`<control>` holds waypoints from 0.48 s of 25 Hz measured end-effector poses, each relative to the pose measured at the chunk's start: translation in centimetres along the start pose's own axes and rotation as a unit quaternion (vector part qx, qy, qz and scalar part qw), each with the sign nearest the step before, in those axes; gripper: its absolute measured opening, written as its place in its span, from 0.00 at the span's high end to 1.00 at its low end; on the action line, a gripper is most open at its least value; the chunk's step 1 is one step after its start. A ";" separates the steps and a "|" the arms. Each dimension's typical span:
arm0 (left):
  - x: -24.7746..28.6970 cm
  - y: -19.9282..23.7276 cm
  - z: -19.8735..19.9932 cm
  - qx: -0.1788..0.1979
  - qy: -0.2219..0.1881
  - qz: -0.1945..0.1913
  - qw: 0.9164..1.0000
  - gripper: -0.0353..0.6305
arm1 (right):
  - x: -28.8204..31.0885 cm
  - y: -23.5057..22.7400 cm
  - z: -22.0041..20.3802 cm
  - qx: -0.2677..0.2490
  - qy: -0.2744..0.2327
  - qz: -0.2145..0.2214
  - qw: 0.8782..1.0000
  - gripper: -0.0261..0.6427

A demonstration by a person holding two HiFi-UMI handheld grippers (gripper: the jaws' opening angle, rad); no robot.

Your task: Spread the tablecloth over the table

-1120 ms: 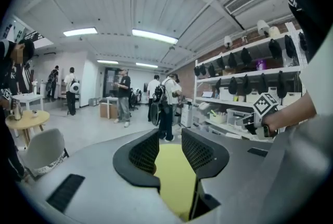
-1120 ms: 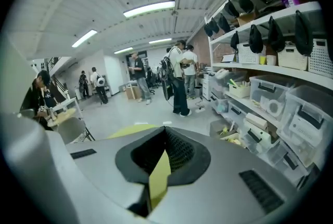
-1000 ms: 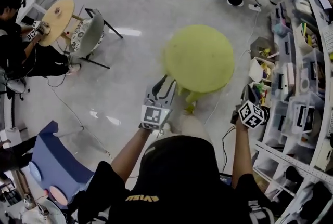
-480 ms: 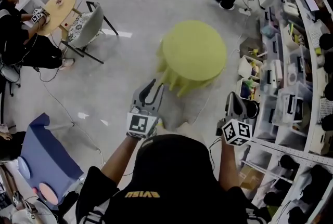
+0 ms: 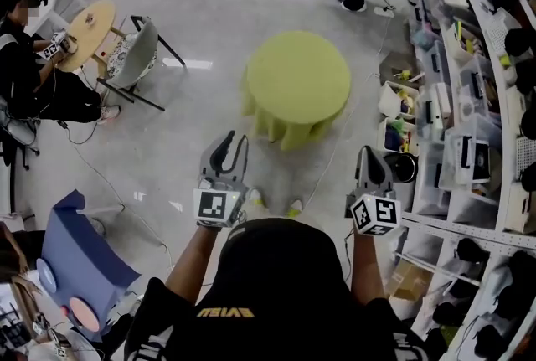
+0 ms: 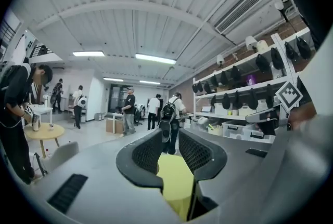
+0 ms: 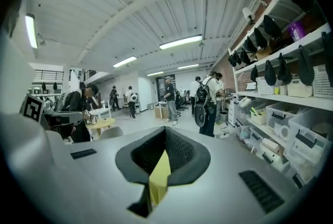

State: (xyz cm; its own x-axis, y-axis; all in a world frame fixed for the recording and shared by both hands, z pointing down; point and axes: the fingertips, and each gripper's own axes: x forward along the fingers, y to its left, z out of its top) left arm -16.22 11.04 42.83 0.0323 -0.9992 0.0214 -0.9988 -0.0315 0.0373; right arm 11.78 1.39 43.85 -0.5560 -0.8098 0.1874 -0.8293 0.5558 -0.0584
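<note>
A yellow-green tablecloth covers the round table, and its hem hangs in folds on the near side. Both grippers are held well short of the table, touching nothing. My left gripper points level at the table. Its jaws are closing with nothing between them. In the left gripper view the tablecloth shows through the gap of the left gripper. My right gripper is shut and empty. In the right gripper view a yellow strip of tablecloth shows under the tips of the right gripper.
Shelves packed with bins run down the right side, close to my right hand. A grey chair and a small wooden table with a seated person stand at the left. A blue object lies lower left. Cables trail on the floor.
Both grippers have drawn back from the table's near edge and risen. The table now sits farther off, with the cloth hanging free. The left gripper is no longer beside the hem.
</note>
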 end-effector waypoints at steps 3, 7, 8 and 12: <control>0.6 -1.1 0.5 0.007 0.002 -0.005 1.000 0.78 | -0.6 -0.8 0.3 0.008 -0.006 -0.002 1.000 0.96; 0.5 -1.8 0.4 0.015 0.009 -0.002 1.000 0.80 | -2.0 -1.8 0.8 0.008 -0.013 -0.004 1.000 0.96; 0.7 -2.0 0.6 0.017 0.007 -0.005 1.000 0.80 | -2.2 -2.1 1.1 0.005 -0.018 -0.006 1.000 0.96; 1.1 -2.2 1.6 0.022 -0.010 -0.013 1.000 0.85 | -2.6 -2.2 1.9 0.001 -0.029 -0.008 1.000 0.96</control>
State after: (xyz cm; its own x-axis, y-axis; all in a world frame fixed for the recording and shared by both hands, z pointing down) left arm -14.00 9.94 41.20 0.0580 -0.9983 0.0003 -0.9983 -0.0580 -0.0064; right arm 14.88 1.90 41.61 -0.5451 -0.8280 0.1315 -0.8381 0.5425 -0.0583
